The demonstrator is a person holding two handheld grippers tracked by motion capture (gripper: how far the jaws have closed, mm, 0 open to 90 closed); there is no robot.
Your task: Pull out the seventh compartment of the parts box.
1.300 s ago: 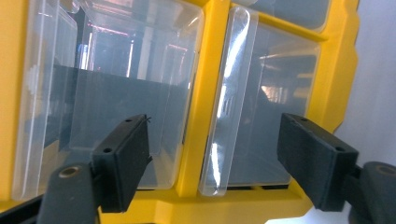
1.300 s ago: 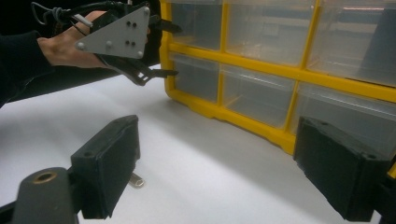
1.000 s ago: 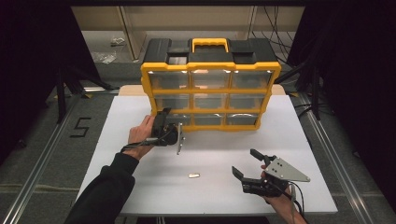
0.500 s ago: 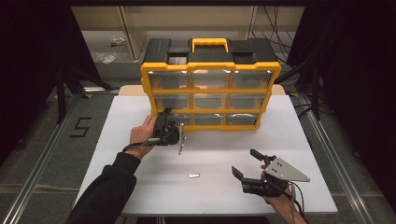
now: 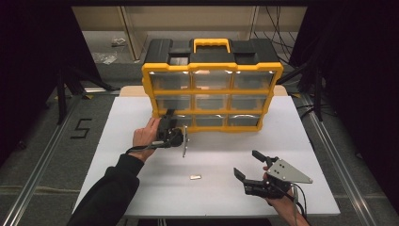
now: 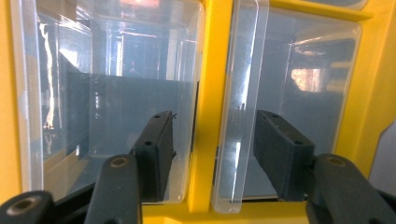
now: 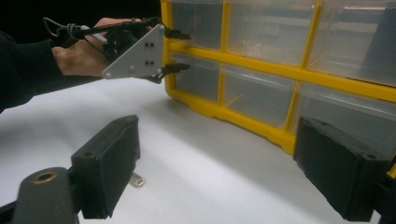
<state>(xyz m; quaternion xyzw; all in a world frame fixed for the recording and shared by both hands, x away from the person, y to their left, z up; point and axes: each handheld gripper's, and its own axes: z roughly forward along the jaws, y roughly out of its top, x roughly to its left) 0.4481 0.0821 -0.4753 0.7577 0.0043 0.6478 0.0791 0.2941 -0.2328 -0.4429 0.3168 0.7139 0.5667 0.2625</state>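
Note:
A yellow and black organizer (image 5: 212,92) with clear drawers stands at the back of the white table. My left gripper (image 5: 170,117) is turned on its side at the organizer's lower left corner. Its jaws have just been closing. They straddle the yellow rail (image 6: 208,93) and the clear lip of the bottom left drawer (image 6: 238,116), and the pads do not visibly press on either. From the right gripper view, the left gripper (image 7: 176,50) has one jaw above that rail and one below. My right gripper (image 5: 248,164) rests open near the front right, with nothing between its pads (image 7: 109,163).
A small metal piece (image 5: 195,177) lies on the table in front of the organizer, to the left of the right gripper; it is also in the right gripper view (image 7: 136,179). Bare white tabletop (image 5: 141,188) stretches along the front. Dark floor and rails surround the table.
The left hand has shifted only slightly at the organizer's lower left corner. The right gripper and the metal piece have not moved.

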